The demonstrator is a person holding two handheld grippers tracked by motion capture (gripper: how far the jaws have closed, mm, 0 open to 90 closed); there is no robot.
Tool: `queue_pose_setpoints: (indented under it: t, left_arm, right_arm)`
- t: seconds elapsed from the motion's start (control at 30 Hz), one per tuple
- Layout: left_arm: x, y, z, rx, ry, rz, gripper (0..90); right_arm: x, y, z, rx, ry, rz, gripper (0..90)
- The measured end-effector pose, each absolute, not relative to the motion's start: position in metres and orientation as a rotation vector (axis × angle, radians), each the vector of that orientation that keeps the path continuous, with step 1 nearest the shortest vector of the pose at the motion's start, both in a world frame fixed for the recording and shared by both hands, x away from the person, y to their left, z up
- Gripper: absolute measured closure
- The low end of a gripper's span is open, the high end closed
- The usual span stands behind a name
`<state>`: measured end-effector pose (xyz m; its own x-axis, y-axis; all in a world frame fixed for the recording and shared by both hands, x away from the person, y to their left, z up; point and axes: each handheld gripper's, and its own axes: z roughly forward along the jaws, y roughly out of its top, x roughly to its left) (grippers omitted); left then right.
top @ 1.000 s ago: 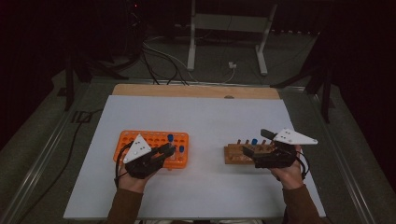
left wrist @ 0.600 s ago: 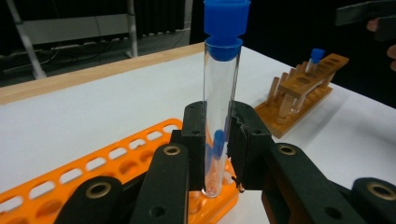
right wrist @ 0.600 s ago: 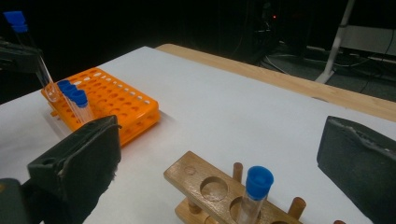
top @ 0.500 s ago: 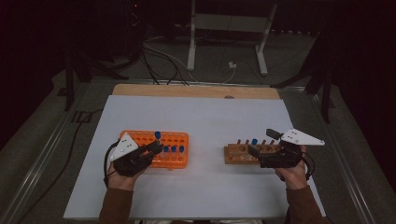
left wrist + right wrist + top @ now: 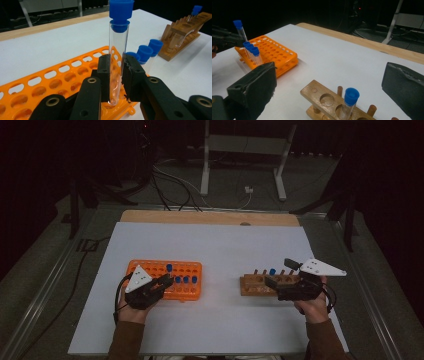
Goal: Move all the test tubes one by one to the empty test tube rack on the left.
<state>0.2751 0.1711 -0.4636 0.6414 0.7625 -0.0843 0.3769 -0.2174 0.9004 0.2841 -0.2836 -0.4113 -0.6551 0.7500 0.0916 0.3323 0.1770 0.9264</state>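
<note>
White table (image 5: 225, 245) with two racks. Orange rack (image 5: 187, 270) on the left side: many round holes, most vacant, a few clear tubes with blue caps (image 5: 186, 279) standing in a short row toward its near right part. In the left gripper view three blue caps (image 5: 145, 51) sit side by side just right of the jaws. Wooden rack (image 5: 257, 284) on the right side, pegs along its top, one blue-capped tube (image 5: 348, 102) standing upright in a hole; the neighbouring hole in the right gripper view is vacant.

Left gripper (image 5: 161, 283) at the near left end of the orange rack, jaws clenched on a clear test tube (image 5: 118, 57) with a blue cap. Tube is upright, pinched low on its glass between the two black pads, cap well above the jaws. Its rounded bottom sits at the level of the rack's top plate, over a hole near the rack's near edge; cannot tell if it is already in the hole. The same tube shows in the right gripper view at far left (image 5: 240, 30), rising above the others in the rack.

Right gripper (image 5: 279, 274) lies at the right end of the wooden rack, jaws spread wide, nothing between them. The wooden rack's tube stands between and just beyond the pads, touching neither.
</note>
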Motion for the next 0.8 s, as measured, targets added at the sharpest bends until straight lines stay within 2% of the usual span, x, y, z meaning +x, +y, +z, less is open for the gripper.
queue_pose_setpoints:
  t: [0.8]
  left_arm:
    - [0.28,0.164,-0.482,2.014,0.95,0.421,77.6]
  right_arm:
    - [0.283,-0.283,-0.412,1.009,2.088,1.479,0.0]
